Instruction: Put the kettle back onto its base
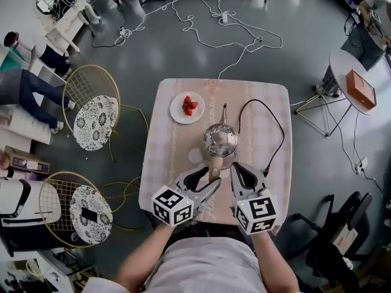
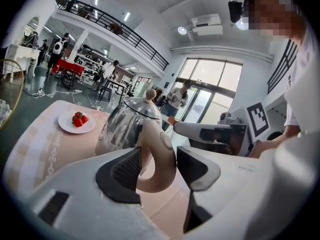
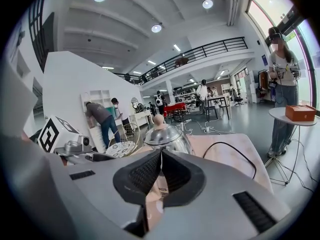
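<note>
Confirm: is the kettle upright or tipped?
Upright. The kettle stands level, and its lid knob points straight up in both gripper views.

Both forearms reach up from the 6 o'clock edge of the head view, the left forearm (image 1: 143, 258) angled toward 1 o'clock and the right forearm (image 1: 276, 262) toward 11 o'clock. The left gripper (image 1: 204, 177) points toward 1 o'clock and tilts slightly downward. Its jaws stand wide apart, one on either side of the kettle handle (image 2: 162, 151), with a clear gap at the right pad. The right gripper (image 1: 238, 171) lies just beside it at 3 o'clock, pointing toward 11 o'clock. Its jaws are closed tip to tip and hold nothing.
</note>
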`<state>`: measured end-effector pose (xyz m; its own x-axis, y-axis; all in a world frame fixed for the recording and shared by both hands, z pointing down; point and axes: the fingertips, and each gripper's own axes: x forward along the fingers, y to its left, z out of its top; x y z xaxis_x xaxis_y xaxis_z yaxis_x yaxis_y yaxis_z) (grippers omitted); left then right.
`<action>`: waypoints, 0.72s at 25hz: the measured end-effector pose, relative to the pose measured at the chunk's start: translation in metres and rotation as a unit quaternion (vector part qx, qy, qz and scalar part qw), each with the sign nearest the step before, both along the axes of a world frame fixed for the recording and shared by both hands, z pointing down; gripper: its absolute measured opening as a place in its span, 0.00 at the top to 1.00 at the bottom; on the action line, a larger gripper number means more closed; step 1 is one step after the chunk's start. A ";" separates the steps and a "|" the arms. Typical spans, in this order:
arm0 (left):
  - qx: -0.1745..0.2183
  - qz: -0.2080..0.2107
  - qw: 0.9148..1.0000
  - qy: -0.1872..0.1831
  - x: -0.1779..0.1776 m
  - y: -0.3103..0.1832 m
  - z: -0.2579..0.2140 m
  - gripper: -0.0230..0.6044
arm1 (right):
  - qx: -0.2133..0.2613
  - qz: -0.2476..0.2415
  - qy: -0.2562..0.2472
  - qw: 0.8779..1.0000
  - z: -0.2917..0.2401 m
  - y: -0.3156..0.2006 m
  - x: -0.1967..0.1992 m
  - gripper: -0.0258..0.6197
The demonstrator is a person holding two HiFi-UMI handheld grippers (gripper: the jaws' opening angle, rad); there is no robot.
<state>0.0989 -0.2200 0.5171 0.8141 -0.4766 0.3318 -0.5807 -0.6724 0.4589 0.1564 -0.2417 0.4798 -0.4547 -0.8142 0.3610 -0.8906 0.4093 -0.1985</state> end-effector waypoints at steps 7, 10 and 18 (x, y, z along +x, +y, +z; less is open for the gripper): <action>0.008 -0.007 1.000 -0.011 -0.011 0.005 -0.016 0.62 | 0.010 0.025 0.009 1.000 -0.014 0.013 -0.009 0.95; 0.018 -0.003 1.000 -0.014 -0.014 0.011 -0.023 0.62 | 0.013 0.033 0.013 0.999 -0.017 0.021 -0.015 0.95; 0.037 -0.014 0.999 -0.029 -0.028 0.023 -0.042 0.72 | 0.021 0.048 0.024 0.998 -0.027 0.044 -0.033 0.95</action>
